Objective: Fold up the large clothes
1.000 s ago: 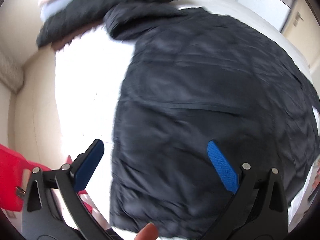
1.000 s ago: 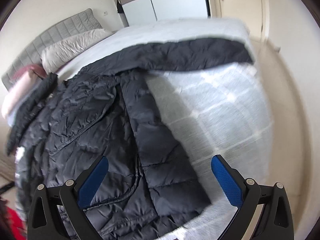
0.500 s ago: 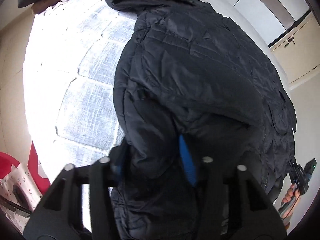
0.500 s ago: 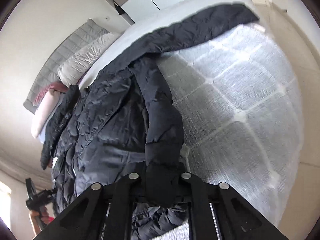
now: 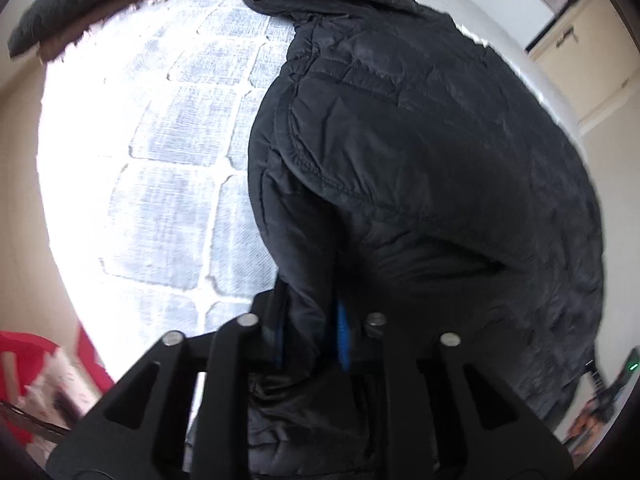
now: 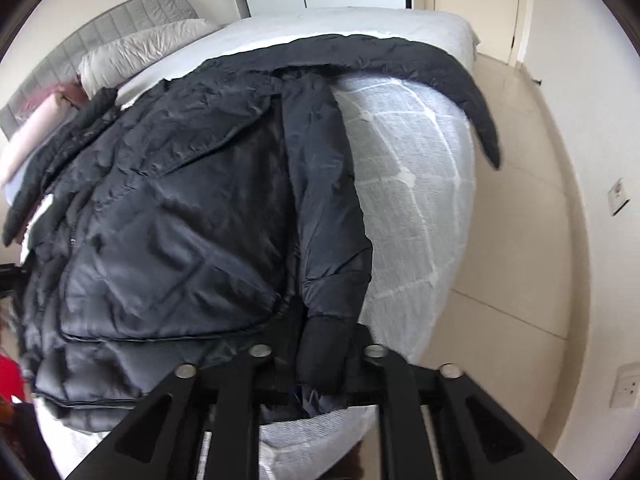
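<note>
A large black puffer jacket (image 6: 168,216) lies spread on a bed with a white and grey checked cover (image 6: 416,208). My left gripper (image 5: 310,336) is shut on a fold of the jacket's hem (image 5: 420,152), lifting it. My right gripper (image 6: 320,364) is shut on the dark cuff of a sleeve (image 6: 324,356) near the bed's front edge. The other sleeve (image 6: 460,80) stretches over the far right edge of the bed.
Grey pillows (image 6: 136,52) and a padded headboard (image 6: 100,28) are at the far left. A beige floor (image 6: 520,200) runs along the bed's right side. A red stool and bag (image 5: 36,376) sit beside the bed. The other gripper shows at the left view's lower right (image 5: 612,384).
Both grippers went from open above the jacket to shut on it: the left on the hem, the right on the sleeve cuff. The fabric is now bunched and raised.
</note>
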`<control>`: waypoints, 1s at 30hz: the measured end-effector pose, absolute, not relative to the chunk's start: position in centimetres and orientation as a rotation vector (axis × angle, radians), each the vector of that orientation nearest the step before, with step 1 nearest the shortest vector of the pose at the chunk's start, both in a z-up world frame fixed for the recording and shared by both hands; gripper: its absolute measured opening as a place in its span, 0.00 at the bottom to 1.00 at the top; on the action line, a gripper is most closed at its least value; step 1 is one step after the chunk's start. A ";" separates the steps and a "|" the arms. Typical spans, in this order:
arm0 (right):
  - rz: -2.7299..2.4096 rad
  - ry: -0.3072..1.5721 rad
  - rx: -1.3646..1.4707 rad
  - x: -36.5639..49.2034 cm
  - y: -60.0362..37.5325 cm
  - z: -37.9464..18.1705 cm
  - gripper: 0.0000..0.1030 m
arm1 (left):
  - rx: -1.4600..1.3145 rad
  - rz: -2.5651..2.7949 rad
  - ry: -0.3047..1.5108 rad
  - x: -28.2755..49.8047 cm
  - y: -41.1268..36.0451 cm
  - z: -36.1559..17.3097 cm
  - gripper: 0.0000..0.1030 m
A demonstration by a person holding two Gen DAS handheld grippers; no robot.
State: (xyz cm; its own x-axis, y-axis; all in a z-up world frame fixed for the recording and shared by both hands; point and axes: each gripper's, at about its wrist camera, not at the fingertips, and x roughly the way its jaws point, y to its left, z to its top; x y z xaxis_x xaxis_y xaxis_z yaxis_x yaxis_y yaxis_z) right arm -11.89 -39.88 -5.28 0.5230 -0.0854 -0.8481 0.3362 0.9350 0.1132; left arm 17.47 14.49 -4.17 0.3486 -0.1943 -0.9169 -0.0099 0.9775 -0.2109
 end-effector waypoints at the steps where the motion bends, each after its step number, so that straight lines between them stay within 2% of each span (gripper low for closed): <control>1: -0.279 0.974 0.277 -11.8 -39.9 -5.0 0.31 | -0.164 -0.096 1.198 17.2 14.3 -3.9 0.35; 2: -0.301 0.967 0.280 -11.7 -40.1 -4.7 0.44 | -0.142 -0.068 1.172 16.9 14.0 -3.2 0.38; 6: -0.375 0.844 0.321 -11.9 -41.1 -2.0 0.56 | -0.110 -0.024 1.081 14.6 13.7 -1.4 0.71; 10: -0.430 0.676 0.306 -11.2 -39.8 0.8 0.76 | -0.144 0.006 0.952 13.4 13.0 -0.1 0.77; 17: -0.243 0.674 0.202 -1.4 -31.7 1.2 0.77 | -0.143 -0.112 0.868 14.9 8.4 -0.4 0.79; 21: -0.172 0.692 0.116 2.9 -28.7 -1.2 0.78 | -0.056 -0.120 0.921 17.2 5.2 -4.8 0.80; 24: -0.174 0.820 0.160 4.8 -29.3 -5.0 0.78 | -0.037 -0.119 0.888 16.4 5.5 -6.5 0.83; 30: -0.152 0.815 0.239 4.8 -30.4 -6.1 0.80 | -0.007 -0.229 0.894 12.9 8.6 -6.5 0.83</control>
